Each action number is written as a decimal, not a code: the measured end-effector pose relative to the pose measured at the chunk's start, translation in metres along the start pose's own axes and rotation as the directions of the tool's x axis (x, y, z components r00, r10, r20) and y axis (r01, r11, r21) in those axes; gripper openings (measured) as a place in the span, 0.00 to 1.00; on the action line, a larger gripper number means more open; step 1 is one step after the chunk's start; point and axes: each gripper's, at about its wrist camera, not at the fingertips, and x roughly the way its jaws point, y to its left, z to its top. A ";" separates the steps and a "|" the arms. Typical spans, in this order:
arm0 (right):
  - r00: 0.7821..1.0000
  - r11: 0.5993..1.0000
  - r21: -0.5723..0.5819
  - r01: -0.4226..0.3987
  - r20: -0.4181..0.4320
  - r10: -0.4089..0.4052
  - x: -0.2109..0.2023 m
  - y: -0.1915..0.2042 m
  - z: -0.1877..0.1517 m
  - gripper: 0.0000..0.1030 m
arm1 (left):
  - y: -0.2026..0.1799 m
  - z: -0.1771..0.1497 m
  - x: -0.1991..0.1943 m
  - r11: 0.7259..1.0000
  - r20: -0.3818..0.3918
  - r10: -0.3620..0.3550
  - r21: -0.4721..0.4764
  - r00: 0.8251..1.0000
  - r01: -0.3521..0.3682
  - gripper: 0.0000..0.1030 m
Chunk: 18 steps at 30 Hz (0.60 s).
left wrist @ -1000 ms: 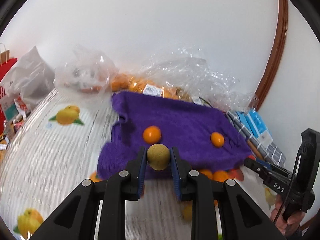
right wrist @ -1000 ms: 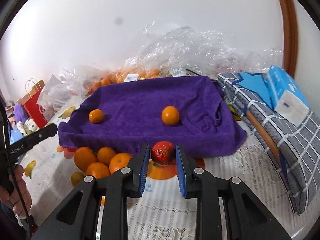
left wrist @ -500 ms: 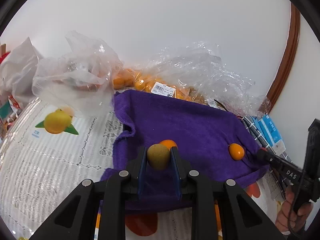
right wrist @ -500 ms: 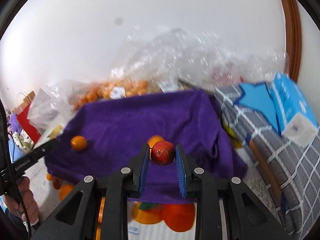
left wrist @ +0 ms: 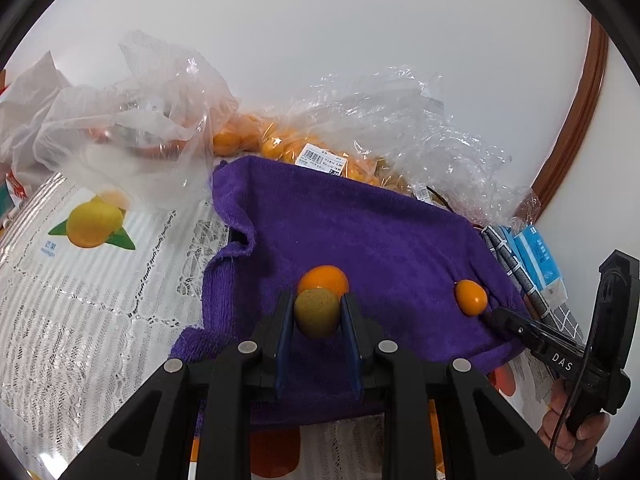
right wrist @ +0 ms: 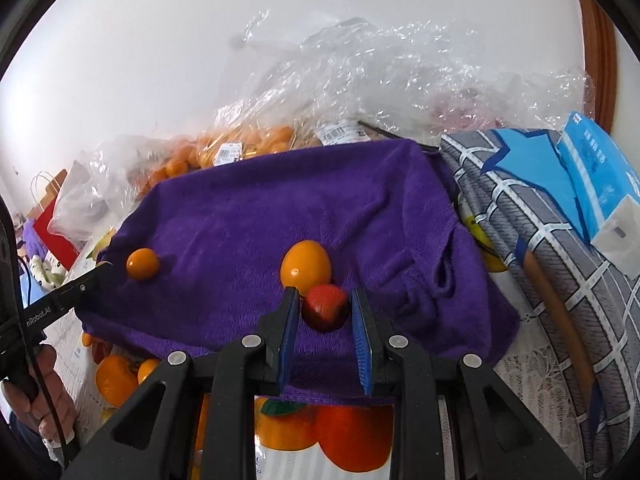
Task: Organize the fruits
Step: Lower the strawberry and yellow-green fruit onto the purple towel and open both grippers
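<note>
Left wrist view: my left hand-held gripper (left wrist: 318,312) is clamped on a greenish-brown round fruit (left wrist: 317,312), pads pressed on both sides, held over the near part of the purple towel (left wrist: 360,232). Right behind it an orange (left wrist: 323,279) sits on the towel; whether the two touch I can't tell. A second, smaller orange (left wrist: 471,297) lies further right on the towel, near the tip of the other gripper. Behind the towel: clear plastic bag of oranges (left wrist: 320,148) with a barcode label, more crumpled plastic to the left. The worktop (left wrist: 80,300) has a lace cover with fruit prints. In the right wrist view, my right hand-held gripper (right wrist: 325,307) is closed on a red fruit (right wrist: 325,307), also over the towel's near part, with an orange just behind it. Loose oranges (right wrist: 114,378) lie on the worktop below the towel's left edge. A grey checked cloth (right wrist: 540,248) and blue tissue pack (right wrist: 600,184) are to the right.
</note>
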 end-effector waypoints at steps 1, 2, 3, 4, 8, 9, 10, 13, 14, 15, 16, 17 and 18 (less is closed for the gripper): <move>1.000 1.000 0.000 0.001 0.001 -0.001 0.000 0.000 0.000 0.26 | 0.000 0.000 0.000 1.000 -0.003 0.000 0.000 1.000 0.000 0.22; 1.000 1.000 0.001 0.001 0.002 -0.001 0.000 0.000 0.000 0.26 | 0.000 0.000 0.001 1.000 -0.007 0.001 0.001 1.000 -0.001 0.22; 1.000 1.000 0.000 0.002 0.002 -0.002 0.000 0.000 0.000 0.26 | -0.001 0.000 0.001 1.000 -0.008 0.003 0.004 1.000 -0.003 0.22; 1.000 1.000 0.000 0.005 0.003 -0.005 0.001 0.000 0.000 0.26 | -0.002 -0.001 0.001 1.000 -0.013 0.006 0.006 1.000 -0.006 0.22; 1.000 1.000 0.005 0.003 0.006 -0.003 0.000 -0.002 0.001 0.27 | -0.003 -0.001 0.002 1.000 -0.020 0.007 0.016 1.000 -0.006 0.22; 1.000 1.000 0.006 0.003 0.006 -0.003 0.000 -0.002 0.001 0.30 | -0.003 -0.001 0.002 1.000 -0.021 0.007 0.016 1.000 -0.007 0.22; 1.000 1.000 0.008 0.004 0.007 -0.004 0.000 -0.002 0.000 0.32 | -0.003 -0.001 0.002 1.000 -0.021 0.007 0.016 1.000 -0.007 0.22; 1.000 1.000 0.000 0.004 0.021 -0.004 -0.003 0.001 -0.001 0.37 | -0.003 0.000 0.003 1.000 -0.023 0.004 0.015 1.000 -0.004 0.22; 0.999 1.000 -0.007 0.019 0.033 -0.019 -0.005 0.003 -0.002 0.37 | -0.003 0.000 0.003 1.000 -0.023 0.003 0.015 1.000 -0.002 0.23; 0.998 0.999 -0.014 0.042 0.046 -0.042 -0.007 0.004 -0.003 0.37 | -0.003 0.000 0.003 1.000 -0.024 0.001 0.016 1.000 -0.001 0.24; 0.997 0.998 -0.018 0.059 0.054 -0.058 -0.008 0.005 -0.004 0.37 | -0.004 0.000 0.003 1.000 -0.025 -0.006 0.019 1.000 0.006 0.28; 0.995 0.997 -0.023 0.074 0.065 -0.072 -0.011 0.007 -0.004 0.37 | -0.005 0.000 0.002 1.000 -0.023 -0.012 0.025 1.000 0.012 0.33; 0.995 0.997 -0.025 0.073 0.073 -0.071 -0.013 0.007 -0.005 0.37 | -0.007 -0.001 0.002 0.999 -0.020 -0.014 0.035 1.000 0.014 0.36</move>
